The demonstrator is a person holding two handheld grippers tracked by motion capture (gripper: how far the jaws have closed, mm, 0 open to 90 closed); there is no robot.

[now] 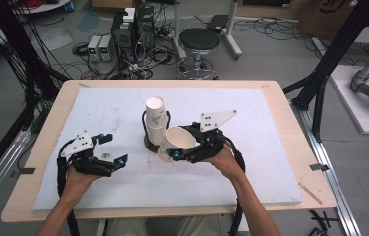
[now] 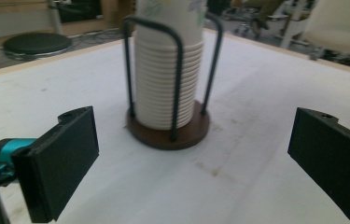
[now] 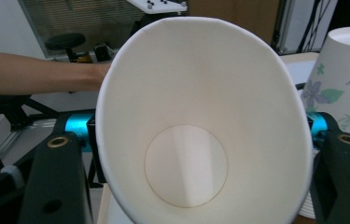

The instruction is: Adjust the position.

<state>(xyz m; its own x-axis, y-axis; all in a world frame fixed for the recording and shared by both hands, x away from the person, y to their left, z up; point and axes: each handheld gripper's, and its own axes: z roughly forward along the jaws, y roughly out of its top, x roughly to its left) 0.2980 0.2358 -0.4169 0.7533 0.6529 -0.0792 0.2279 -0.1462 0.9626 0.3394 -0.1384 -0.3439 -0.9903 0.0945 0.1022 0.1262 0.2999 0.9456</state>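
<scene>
A stack of floral paper cups (image 1: 155, 115) stands upside down in a black wire holder on a round brown base (image 1: 150, 145), mid-table. My right gripper (image 1: 184, 146) is shut on a single white paper cup (image 1: 176, 141) and holds it tilted just right of the stack, mouth toward its camera. In the right gripper view that cup (image 3: 200, 116) sits squeezed between the two black jaws, with the stack (image 3: 345, 79) at the right edge. My left gripper (image 1: 109, 150) is open, low over the mat left of the stack. In the left gripper view the stack (image 2: 168, 79) stands ahead between its wide-apart jaws.
A white mat (image 1: 98, 108) covers most of the wooden table (image 1: 56, 115). On the floor beyond the far edge stand a black stool (image 1: 199, 42) and electronics boxes with cables (image 1: 133, 32). The person's left forearm (image 3: 37, 72) crosses the right gripper view.
</scene>
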